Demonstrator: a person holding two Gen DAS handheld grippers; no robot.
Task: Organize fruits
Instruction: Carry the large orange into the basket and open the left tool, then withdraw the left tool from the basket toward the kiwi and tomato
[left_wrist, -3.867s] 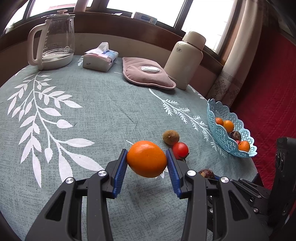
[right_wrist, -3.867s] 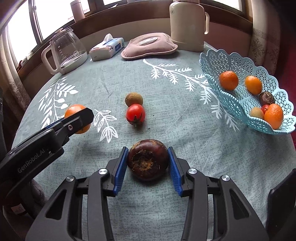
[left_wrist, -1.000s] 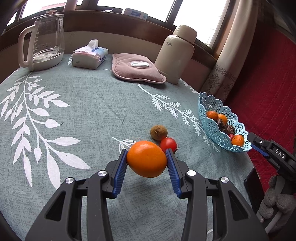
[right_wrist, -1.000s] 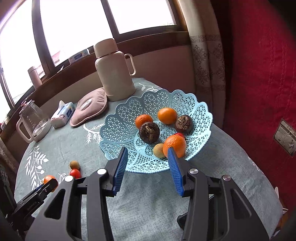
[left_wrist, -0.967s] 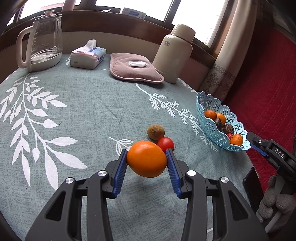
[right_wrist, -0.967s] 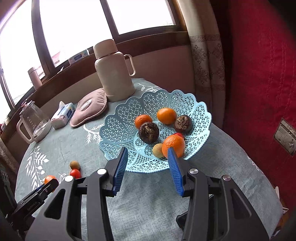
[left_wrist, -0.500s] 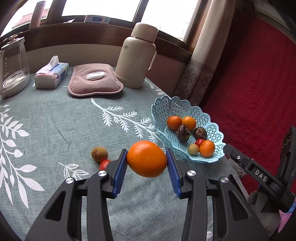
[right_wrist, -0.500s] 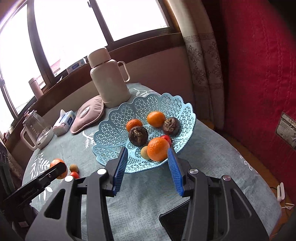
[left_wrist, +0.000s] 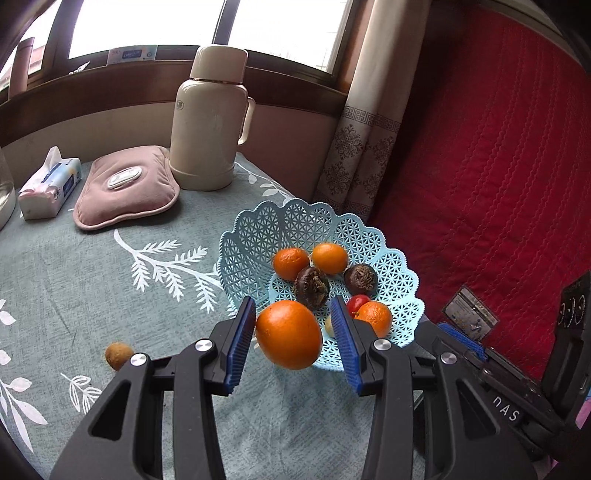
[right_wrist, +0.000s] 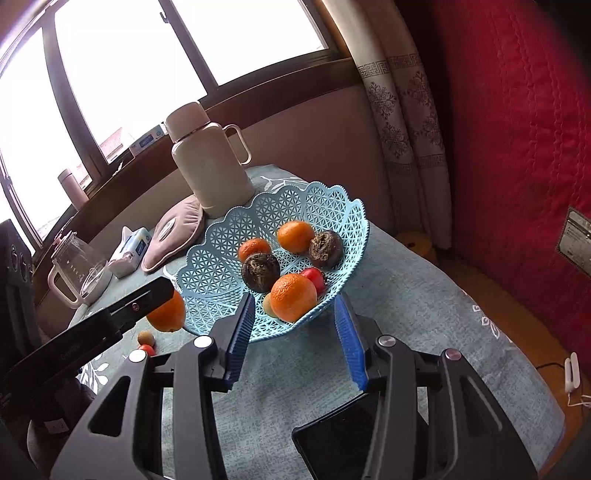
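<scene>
Two views are taken in turn. In the left wrist view, the left gripper is clamped on a large orange, carried in the air at the near rim of the blue lattice basket, not yet over its bowl. The basket holds three smaller oranges, two dark brown fruits, a red fruit and a pale one that is mostly hidden. A brown kiwi-like fruit lies loose on the leaf-print tablecloth, well apart from the basket. My judgement: the step in hand is delivery of the orange, and the next move calls for carrying it forward over the rim, lowering it to a free spot and only then easing the pads apart, lest it roll onto the other fruit. Legible writing here is limited to "DAS", seen inverted, on the black tool at lower right; the labels on the cream flask and tissue pack are too small to read. In the right wrist view, the right gripper stands parted with nothing between its pads, hovering just short of the basket. The other tool carries faint lettering I cannot read; a small red fruit sits beside the brown one on the cloth.
</scene>
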